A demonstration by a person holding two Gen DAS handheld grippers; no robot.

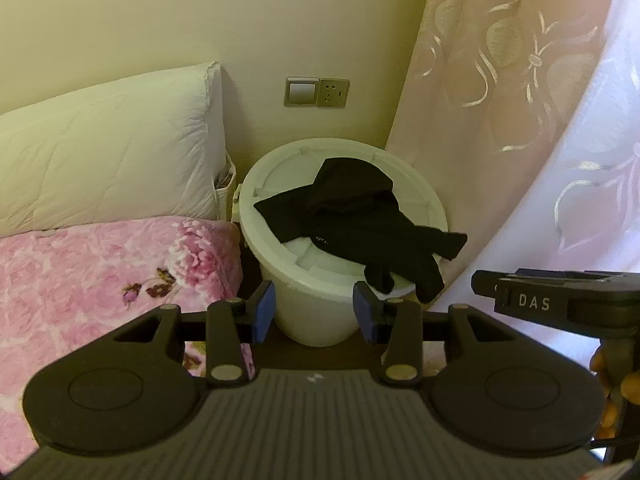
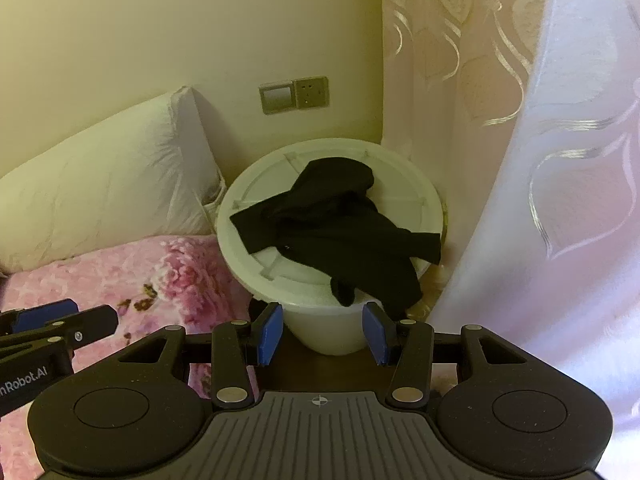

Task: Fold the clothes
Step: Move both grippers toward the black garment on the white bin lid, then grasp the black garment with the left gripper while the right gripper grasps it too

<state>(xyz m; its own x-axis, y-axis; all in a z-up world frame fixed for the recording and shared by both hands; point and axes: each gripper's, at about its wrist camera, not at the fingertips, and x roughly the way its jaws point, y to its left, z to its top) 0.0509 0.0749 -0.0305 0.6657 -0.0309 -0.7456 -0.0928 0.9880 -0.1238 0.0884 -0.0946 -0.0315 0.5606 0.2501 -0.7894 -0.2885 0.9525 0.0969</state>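
Since the black cloth (image 1: 352, 216) lies in a messy heap on the white bin's lid (image 1: 276, 178) beside the bed (image 1: 100, 272), no folding is done yet (all of it is left). The left gripper (image 1: 314, 306) and right gripper (image 2: 323, 334) both gape open, empty, near the bin.

The white bucket (image 1: 320, 304) stands hemmed between the bed's pink blanket (image 1: 100, 272) and the curtain (image 1: 520, 160), wall close behind. The approach from above and the front stays open, where both grippers hover apart from it
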